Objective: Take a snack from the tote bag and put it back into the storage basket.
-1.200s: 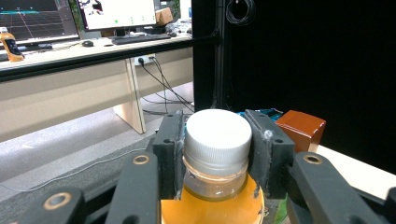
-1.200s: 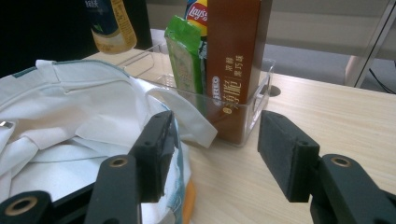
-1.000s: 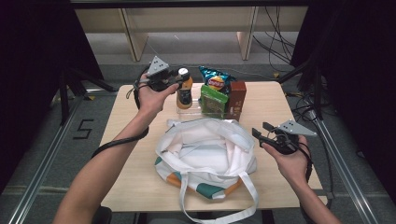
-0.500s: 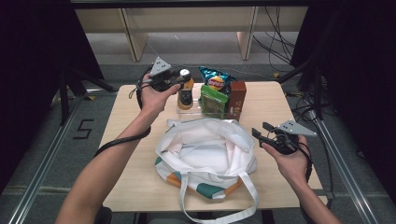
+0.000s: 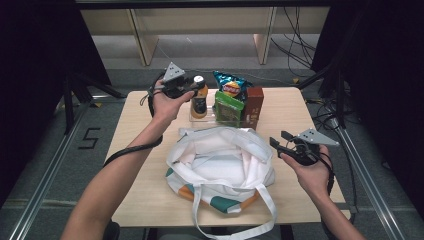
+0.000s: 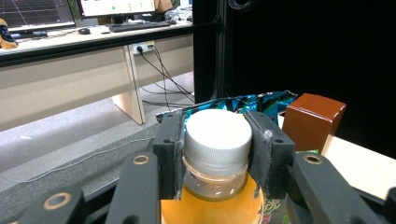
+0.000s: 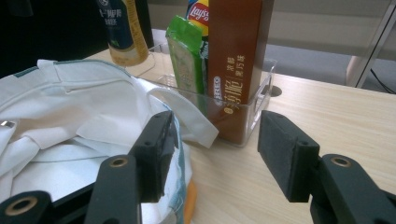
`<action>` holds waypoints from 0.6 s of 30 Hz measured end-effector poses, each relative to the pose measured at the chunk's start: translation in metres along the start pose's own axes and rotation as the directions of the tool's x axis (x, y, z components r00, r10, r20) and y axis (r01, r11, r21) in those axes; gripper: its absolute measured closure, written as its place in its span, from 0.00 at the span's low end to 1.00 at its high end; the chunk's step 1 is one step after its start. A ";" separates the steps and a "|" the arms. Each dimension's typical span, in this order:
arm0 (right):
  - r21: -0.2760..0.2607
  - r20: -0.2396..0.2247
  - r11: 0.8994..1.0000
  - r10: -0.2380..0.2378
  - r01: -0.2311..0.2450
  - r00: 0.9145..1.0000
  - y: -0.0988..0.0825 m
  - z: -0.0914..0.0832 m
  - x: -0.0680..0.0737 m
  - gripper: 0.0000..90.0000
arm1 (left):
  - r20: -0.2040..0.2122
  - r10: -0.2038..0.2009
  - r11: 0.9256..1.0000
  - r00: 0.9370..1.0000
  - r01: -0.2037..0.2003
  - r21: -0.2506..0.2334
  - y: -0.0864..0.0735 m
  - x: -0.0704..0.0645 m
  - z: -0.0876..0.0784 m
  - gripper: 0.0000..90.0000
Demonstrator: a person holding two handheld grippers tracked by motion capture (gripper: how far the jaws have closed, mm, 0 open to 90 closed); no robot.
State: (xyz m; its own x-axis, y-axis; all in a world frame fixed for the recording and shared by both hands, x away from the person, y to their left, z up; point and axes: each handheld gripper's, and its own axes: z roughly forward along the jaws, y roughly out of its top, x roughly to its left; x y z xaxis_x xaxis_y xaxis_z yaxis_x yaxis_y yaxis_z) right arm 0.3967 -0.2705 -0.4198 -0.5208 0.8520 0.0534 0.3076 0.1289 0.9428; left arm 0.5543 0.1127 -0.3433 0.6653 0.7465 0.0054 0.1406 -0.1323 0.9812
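Observation:
An orange drink bottle (image 5: 199,102) with a white cap (image 6: 215,133) stands at the left end of a clear tray (image 5: 192,118) at the back of the table. My left gripper (image 5: 195,87) is shut on its cap, one pad pressed against each side. A white tote bag (image 5: 220,160) with orange and green patches lies open in the middle of the table, its handles toward the front. Right of the bag, my right gripper (image 5: 280,138) is held above the table, open and with nothing between its pads (image 7: 154,154).
The tray also holds a blue chip bag (image 5: 231,84), a green pack (image 5: 227,105) and a brown box (image 5: 254,102), standing close beside the bottle. The bag's far rim (image 7: 177,100) reaches the tray's wall (image 7: 261,93). Bare wooden tabletop (image 5: 140,120) lies left of the bag.
My left gripper has edged slightly to the right at the bottle's cap. The right gripper and the bag have not moved.

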 end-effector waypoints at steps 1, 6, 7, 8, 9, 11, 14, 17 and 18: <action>0.001 0.001 1.000 0.002 -0.002 1.000 0.000 0.000 0.000 0.51 | 0.001 0.002 1.000 1.000 -0.002 0.002 0.000 0.001 0.000 0.65; 0.006 -0.008 1.000 0.018 -0.018 1.000 0.000 0.000 0.001 0.51 | 0.000 -0.007 1.000 1.000 0.007 0.004 -0.003 0.003 0.002 0.65; 0.004 -0.010 1.000 0.018 -0.018 1.000 0.000 0.001 0.001 0.51 | 0.000 -0.006 1.000 1.000 0.006 0.007 -0.003 0.003 0.003 0.65; 0.004 -0.011 1.000 0.019 -0.019 1.000 0.000 0.001 0.001 0.51 | 0.001 -0.007 1.000 1.000 0.007 0.008 -0.004 0.003 0.003 0.65; 0.009 -0.007 1.000 0.009 -0.009 1.000 0.000 0.000 0.001 0.51 | 0.001 -0.009 1.000 1.000 0.009 0.009 -0.004 0.004 0.004 0.65; 0.021 -0.006 1.000 0.018 -0.017 1.000 0.000 -0.001 0.001 0.51 | 0.002 -0.007 1.000 1.000 0.007 0.015 -0.006 0.004 0.005 0.65; 0.016 -0.004 1.000 0.019 -0.018 1.000 0.000 -0.001 0.001 0.51 | 0.007 -0.011 1.000 1.000 0.011 0.015 -0.007 0.004 0.006 0.65; 0.014 0.004 1.000 0.011 -0.011 1.000 0.000 -0.001 0.001 0.51 | 0.005 -0.013 1.000 1.000 0.013 0.014 -0.008 0.004 0.007 0.65; 0.011 -0.003 1.000 0.013 -0.013 1.000 0.000 0.000 0.001 0.51 | 0.005 -0.011 1.000 1.000 0.011 0.016 -0.009 0.005 0.008 0.65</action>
State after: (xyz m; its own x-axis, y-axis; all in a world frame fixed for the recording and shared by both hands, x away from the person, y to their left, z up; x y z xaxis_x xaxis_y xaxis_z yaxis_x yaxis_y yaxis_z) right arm 0.3958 -0.2700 -0.4196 -0.5195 0.8518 0.0671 0.3236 0.1234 0.9381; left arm 0.5618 0.1123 -0.3532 0.6678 0.7443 -0.0062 0.1592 -0.1348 0.9780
